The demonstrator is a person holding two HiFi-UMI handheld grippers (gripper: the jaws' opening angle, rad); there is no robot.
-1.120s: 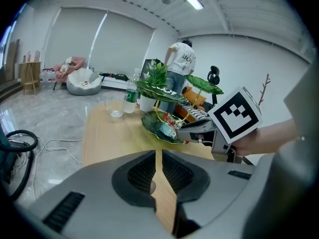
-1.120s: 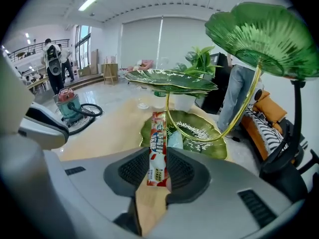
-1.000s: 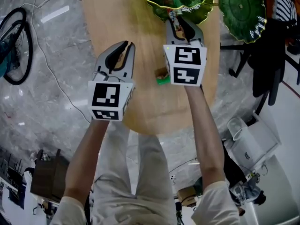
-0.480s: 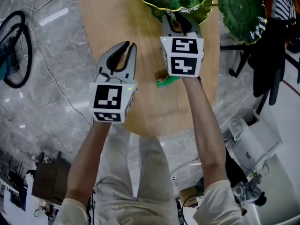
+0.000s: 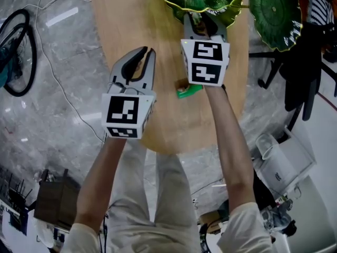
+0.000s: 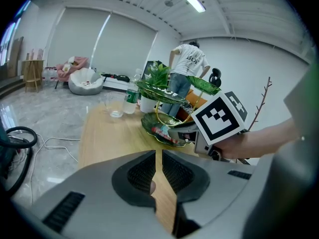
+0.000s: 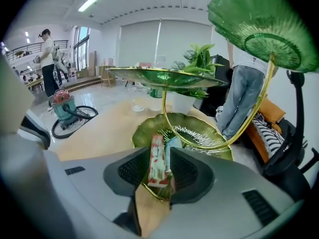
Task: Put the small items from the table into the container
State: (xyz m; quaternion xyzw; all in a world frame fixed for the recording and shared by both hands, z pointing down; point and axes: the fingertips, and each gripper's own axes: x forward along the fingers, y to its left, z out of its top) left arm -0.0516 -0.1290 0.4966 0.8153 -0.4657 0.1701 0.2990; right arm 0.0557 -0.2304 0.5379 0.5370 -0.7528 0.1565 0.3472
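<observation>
Right gripper: fingers narrow, clamped on a red-and-white packet that stands upright between the pads and pokes out past the tips. There's a pale blue packet just at 1 o'clock of it. I can't tell if that one is pinched too or already lying in the dish.

Left gripper: fingers almost together with only a slit between them. I see nothing in it, just bench wood through the gap. It hangs over the bench, idle.

Progress, my read: mid-task. One packet is in hand and not yet let go. The green leaf dish sits at 12 o'clock of the right fingers, close, with the packet's tip over its near rim. The drop looks like the step in hand.

Left to do: in the head view a small green item and a brown item touching it lie on the bench. They're at about 6 o'clock of the right fingers, tucked beside the marker cube, and about 4 o'clock of the left fingers, near. Both need picking. The left gripper is free and close, so I'd take them with that one.
</observation>
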